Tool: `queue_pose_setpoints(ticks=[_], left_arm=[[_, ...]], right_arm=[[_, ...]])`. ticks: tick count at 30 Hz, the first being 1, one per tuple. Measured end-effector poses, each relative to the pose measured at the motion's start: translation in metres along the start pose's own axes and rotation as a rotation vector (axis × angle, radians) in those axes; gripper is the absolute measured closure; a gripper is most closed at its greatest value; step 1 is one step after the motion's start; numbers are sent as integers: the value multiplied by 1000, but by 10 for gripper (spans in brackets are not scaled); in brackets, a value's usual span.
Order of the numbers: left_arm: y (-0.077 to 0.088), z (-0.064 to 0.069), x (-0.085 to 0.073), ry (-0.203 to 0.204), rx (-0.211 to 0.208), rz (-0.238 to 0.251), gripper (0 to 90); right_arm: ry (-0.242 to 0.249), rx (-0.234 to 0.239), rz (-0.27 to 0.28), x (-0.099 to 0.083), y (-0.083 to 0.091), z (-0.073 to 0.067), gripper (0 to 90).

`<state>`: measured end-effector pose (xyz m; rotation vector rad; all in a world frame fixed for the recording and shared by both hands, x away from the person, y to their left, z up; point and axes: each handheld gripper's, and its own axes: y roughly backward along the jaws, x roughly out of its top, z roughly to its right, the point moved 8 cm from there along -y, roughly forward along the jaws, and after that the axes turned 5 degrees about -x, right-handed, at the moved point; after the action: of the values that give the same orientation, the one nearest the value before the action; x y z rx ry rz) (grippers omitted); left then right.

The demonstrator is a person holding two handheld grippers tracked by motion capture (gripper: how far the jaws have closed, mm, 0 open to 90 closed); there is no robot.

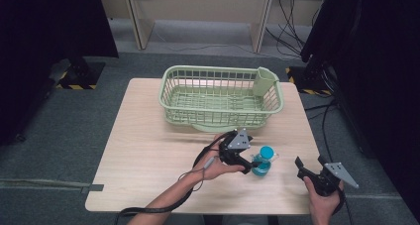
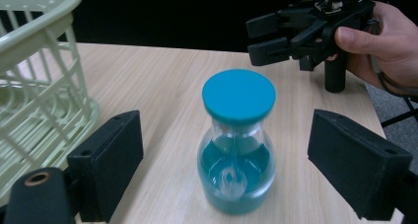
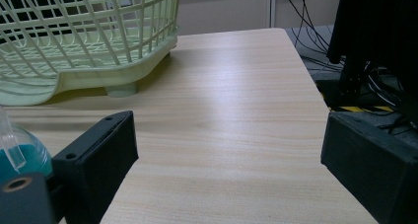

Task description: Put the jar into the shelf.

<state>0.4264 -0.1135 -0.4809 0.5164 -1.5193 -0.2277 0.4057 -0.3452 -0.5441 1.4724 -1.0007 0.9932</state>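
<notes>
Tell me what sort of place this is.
Probably a lab or recording room, not a home: a bare wooden table on grey carpet, black curtain-like screens at both sides, cables running to a wall socket, and a person working a hand-held left gripper.

A pale green wire basket [image 1: 221, 97] (upright) stands on the wooden table [image 1: 148, 150].

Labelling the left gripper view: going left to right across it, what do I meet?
Green basket → left jaw of the left gripper → teal-capped bottle → its right jaw → right gripper in the hand, farther back.
</notes>
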Motion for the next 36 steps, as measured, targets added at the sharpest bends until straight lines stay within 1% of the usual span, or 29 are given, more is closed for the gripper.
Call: queue_pose_setpoints(ticks=[3,7,10,13,15,20,23,26,27,30,33,36], left_arm=[[-9,1,3,-1,-9,-12,150],[-21,-1,5,22,-12,-28,168],[-26,-1,6,25,-19,-36,224],[-29,0,4,24,-26,-55,283],[-30,0,3,27,-31,-66,303],[-32,-2,3,35,-36,-64,360],[-33,-1,3,33,-44,-67,386],[-32,-1,5,20,-49,-62,471],[-33,0,6,17,-44,-64,483],[-33,1,6,10,-42,-66,486],[-32,2,6,13,-40,-64,487],[-28,3,10,14,-37,-52,487]], right_arm=[[0,1,0,0,0,0,72],[1,2,1,0,0,0,72],[1,2,1,0,0,0,73],[1,3,1,0,0,0,73],[1,3,1,0,0,0,73],[4,2,1,0,0,-1,74],[6,2,1,0,0,-1,74],[5,3,2,0,0,-1,74],[4,2,2,0,0,-1,74],[7,3,1,0,0,-1,74],[6,4,2,0,0,-1,74],[7,4,1,0,0,-1,74]])
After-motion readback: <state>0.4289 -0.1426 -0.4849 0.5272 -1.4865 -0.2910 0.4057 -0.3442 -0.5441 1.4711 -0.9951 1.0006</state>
